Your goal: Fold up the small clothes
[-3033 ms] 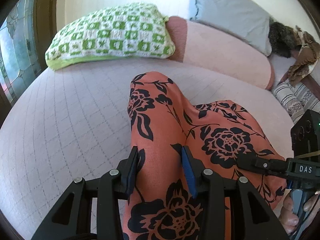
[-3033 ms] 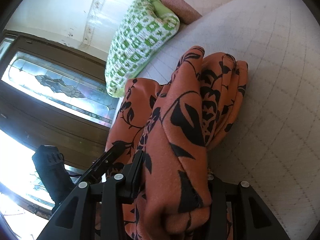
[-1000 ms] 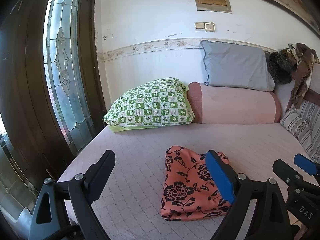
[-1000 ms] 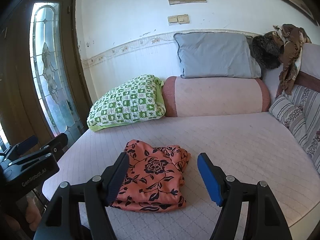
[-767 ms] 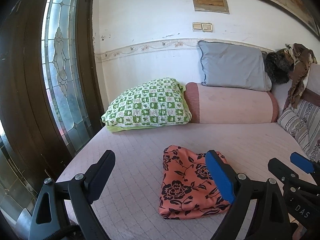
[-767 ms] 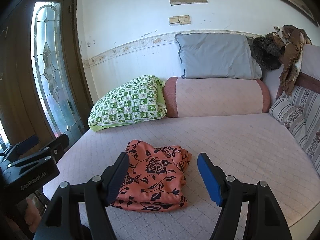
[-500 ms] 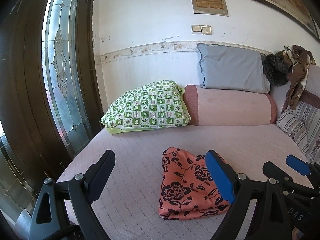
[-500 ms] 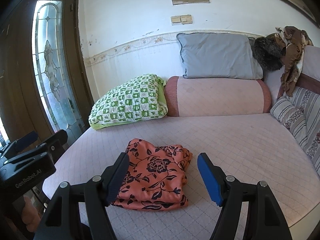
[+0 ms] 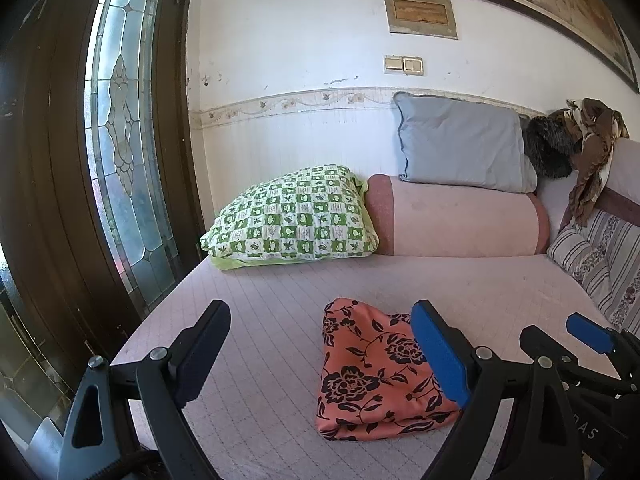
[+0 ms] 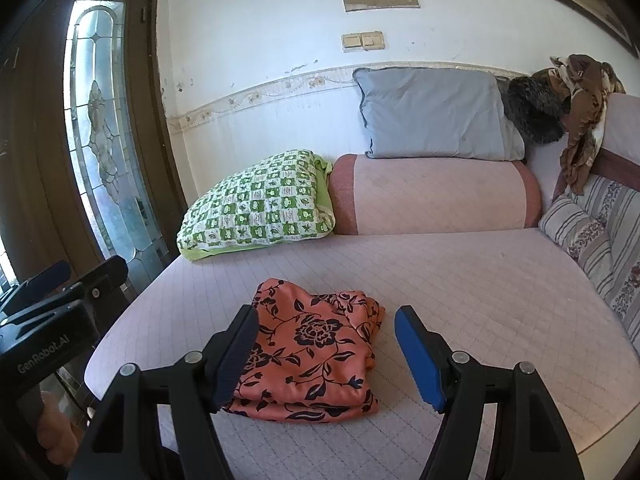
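Observation:
An orange garment with black flowers (image 9: pixel 372 372) (image 10: pixel 316 348) lies folded into a thick packet near the front edge of the pale pink quilted bed (image 9: pixel 460 284) (image 10: pixel 460 272). My left gripper (image 9: pixel 320 344) is open and held back from the bed, nothing between its fingers; the garment lies beyond, to the right of its gap. My right gripper (image 10: pixel 326 344) is open too, hovering short of the garment, which shows through its gap. The right gripper (image 9: pixel 576 332) appears at the right edge of the left wrist view, the left gripper (image 10: pixel 68 276) at the left edge of the right wrist view.
A green checked pillow (image 9: pixel 296 220) (image 10: pixel 260 204), a pink bolster (image 9: pixel 456 220) and a grey pillow (image 9: pixel 460 148) line the wall behind. Striped cushions (image 10: pixel 600 240) and brown cloth (image 10: pixel 580 120) sit at the right. A dark door with leaded glass (image 9: pixel 120 140) stands left of the bed.
Three seconds ago both grippers were shut on the garment. Both have let it go and drawn back; it now lies folded on the bed. Over the last second hardly anything moved.

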Demonstrator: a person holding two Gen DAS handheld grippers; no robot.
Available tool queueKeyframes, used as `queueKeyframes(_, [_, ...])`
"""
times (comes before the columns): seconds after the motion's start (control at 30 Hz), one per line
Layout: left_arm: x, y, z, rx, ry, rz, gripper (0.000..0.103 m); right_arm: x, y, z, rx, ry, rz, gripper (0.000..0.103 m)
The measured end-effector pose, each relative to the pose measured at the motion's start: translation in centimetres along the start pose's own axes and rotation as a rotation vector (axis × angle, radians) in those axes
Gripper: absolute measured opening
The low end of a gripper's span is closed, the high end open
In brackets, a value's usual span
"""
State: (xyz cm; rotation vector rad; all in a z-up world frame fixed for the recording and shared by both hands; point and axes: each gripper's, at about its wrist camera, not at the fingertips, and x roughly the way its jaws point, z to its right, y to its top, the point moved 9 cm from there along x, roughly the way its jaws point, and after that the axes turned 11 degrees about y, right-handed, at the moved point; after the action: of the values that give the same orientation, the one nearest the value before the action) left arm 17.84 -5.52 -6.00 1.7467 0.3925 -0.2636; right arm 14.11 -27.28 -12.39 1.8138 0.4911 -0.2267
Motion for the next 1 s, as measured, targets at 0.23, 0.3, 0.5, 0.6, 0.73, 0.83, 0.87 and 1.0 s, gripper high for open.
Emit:
queueKeyframes(0.23, [-1.0, 0.6, -0.7, -0.012, -0.001, 0.019, 0.092, -0.6, 0.4, -0.7, -0.018, 0.007, 0.012, 0.074])
queueKeyframes(0.3, [-1.1, 0.8, -0.9, -0.02, -0.001, 0.022, 0.092, -0.8, 0.5, -0.9, -0.023, 0.007, 0.018, 0.074])
queueKeyframes(0.5, [-1.5, 1.1, -1.0, -0.023, -0.011, 0.029, 0.092, -0.9, 0.7, -1.0, -0.027, 0.01, 0.022, 0.074])
queueKeyframes(0.6, [-1.5, 1.3, -0.9, -0.024, -0.019, 0.031, 0.092, -0.9, 0.8, -1.1, -0.031, 0.011, 0.022, 0.074])
queueKeyframes(0.73, [-1.5, 1.4, -0.8, -0.022, -0.027, 0.03, 0.092, -0.8, 0.7, -1.1, -0.03, 0.01, 0.02, 0.074])
queueKeyframes(0.83, [-1.4, 1.6, -0.8, -0.022, -0.028, 0.031, 0.092, -0.6, 0.9, -1.0, -0.03, 0.006, 0.019, 0.074])
queueKeyframes(0.87, [-1.4, 1.6, -0.8, -0.025, -0.029, 0.032, 0.092, -0.6, 0.9, -1.0, -0.03, 0.006, 0.02, 0.074])
queueKeyframes(1.0, [-1.0, 2.1, -1.2, -0.037, -0.03, 0.032, 0.092, -0.2, 1.4, -0.9, -0.034, 0.004, 0.02, 0.074])
